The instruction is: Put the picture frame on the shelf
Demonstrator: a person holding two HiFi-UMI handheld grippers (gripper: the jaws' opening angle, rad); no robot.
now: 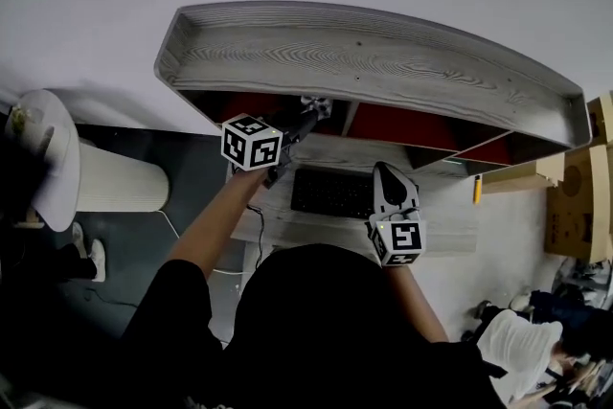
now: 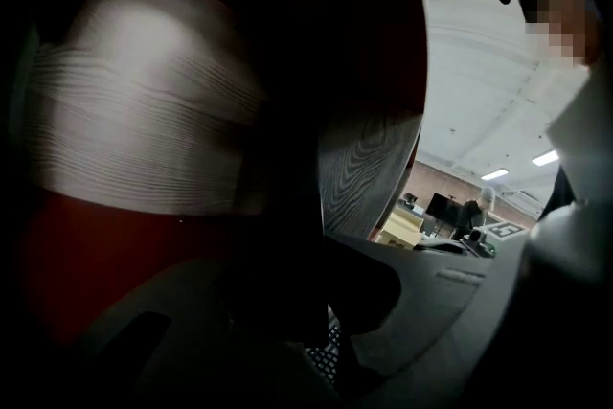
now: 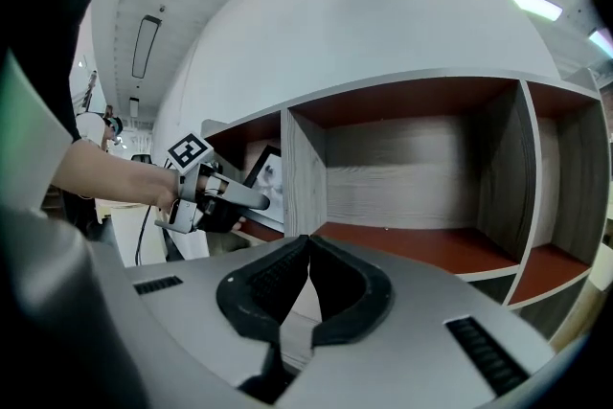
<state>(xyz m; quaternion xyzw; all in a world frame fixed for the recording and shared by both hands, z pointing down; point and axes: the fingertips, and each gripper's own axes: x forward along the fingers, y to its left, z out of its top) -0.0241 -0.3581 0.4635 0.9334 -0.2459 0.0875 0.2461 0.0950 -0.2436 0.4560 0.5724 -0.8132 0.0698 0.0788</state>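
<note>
A grey wooden shelf (image 1: 374, 62) with a red inside stands at the back of the desk. My left gripper (image 1: 308, 115) reaches into its left compartment, shut on the edge of a black picture frame (image 3: 268, 179) that leans inside the opening. In the right gripper view the left gripper (image 3: 261, 199) holds the frame just left of the divider (image 3: 305, 172). The left gripper view is dark, with the frame (image 2: 278, 225) filling the space between the jaws. My right gripper (image 1: 393, 182) hangs over the desk in front of the shelf, its tips (image 3: 306, 244) together with nothing between them.
A black keyboard (image 1: 330, 192) lies on the desk under the shelf. The shelf has further compartments with red floors (image 3: 421, 244) to the right. A white cylinder (image 1: 120, 177) stands at the left, cardboard boxes (image 1: 579, 206) at the right, and a yellow item (image 1: 476, 190) on the desk.
</note>
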